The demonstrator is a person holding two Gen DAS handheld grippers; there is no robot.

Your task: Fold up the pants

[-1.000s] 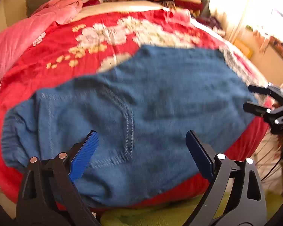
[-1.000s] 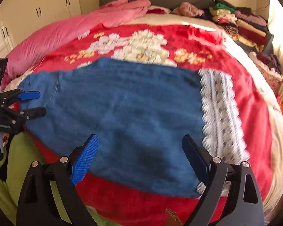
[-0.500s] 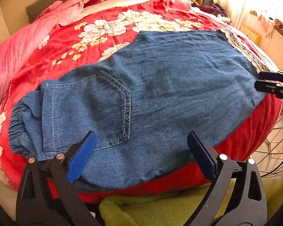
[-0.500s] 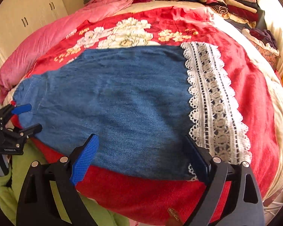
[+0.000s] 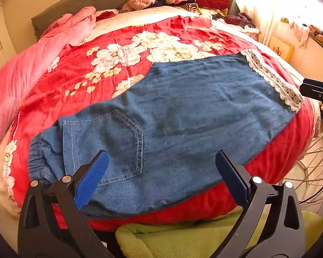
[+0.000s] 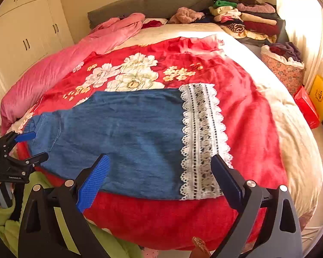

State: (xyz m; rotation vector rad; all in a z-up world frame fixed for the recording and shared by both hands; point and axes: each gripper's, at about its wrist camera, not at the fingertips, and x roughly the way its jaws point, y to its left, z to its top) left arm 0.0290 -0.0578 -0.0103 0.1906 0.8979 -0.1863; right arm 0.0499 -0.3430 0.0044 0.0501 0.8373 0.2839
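Pants (image 5: 183,116): blue denim, flat on the red blanket (image 5: 79,81), near its front edge; elastic waist at one end, lace hem (image 6: 202,139) at the other.
Left gripper (image 5: 161,172): above the pants' waist end, jaws wide apart, holding nothing.
Right gripper (image 6: 159,174): above the hem end, jaws wide apart, holding nothing.

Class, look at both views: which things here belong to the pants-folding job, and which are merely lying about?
Belongs to the job:
denim pants with lace hem
left tool, open
right tool, open
red floral blanket underneath

Lying about:
pink quilt
stack of folded clothes
floral basket
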